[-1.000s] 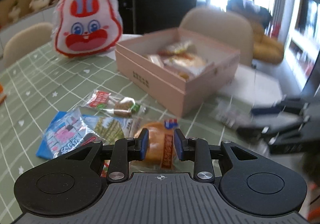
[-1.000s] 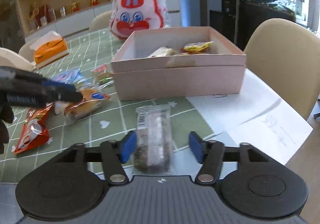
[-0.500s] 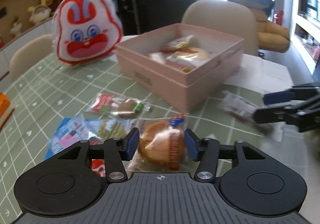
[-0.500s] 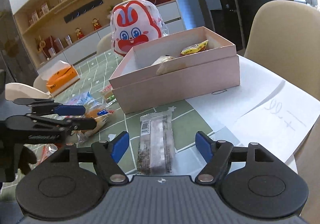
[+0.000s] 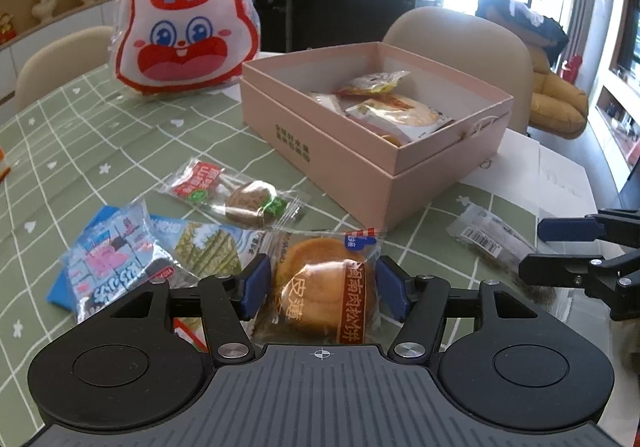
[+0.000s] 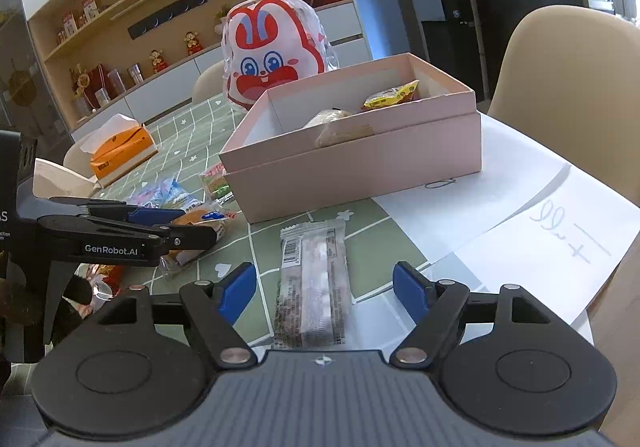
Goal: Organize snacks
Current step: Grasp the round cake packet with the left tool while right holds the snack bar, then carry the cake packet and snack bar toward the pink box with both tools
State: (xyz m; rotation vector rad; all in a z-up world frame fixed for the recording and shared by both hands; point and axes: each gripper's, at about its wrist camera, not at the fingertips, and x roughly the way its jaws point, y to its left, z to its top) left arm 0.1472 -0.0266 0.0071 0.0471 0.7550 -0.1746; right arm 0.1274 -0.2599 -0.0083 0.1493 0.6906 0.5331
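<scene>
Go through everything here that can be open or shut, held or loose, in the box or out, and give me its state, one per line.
left gripper: open, fingers either side of the round cake packet, no squeeze seen
right gripper: open, straddling the bar packet
pink box: open, no lid on, holds several snacks
round cake packet: sealed, on the table
bar packet: sealed, flat on the table
tissue box: open, tissue sticking out

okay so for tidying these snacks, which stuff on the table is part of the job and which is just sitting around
Part of the job: pink box, round cake packet between the open left gripper, barcode bar packet between the open right gripper, blue packets, clear sweet packet.

Lying about: rabbit bag, tissue box, paper sheets.
</scene>
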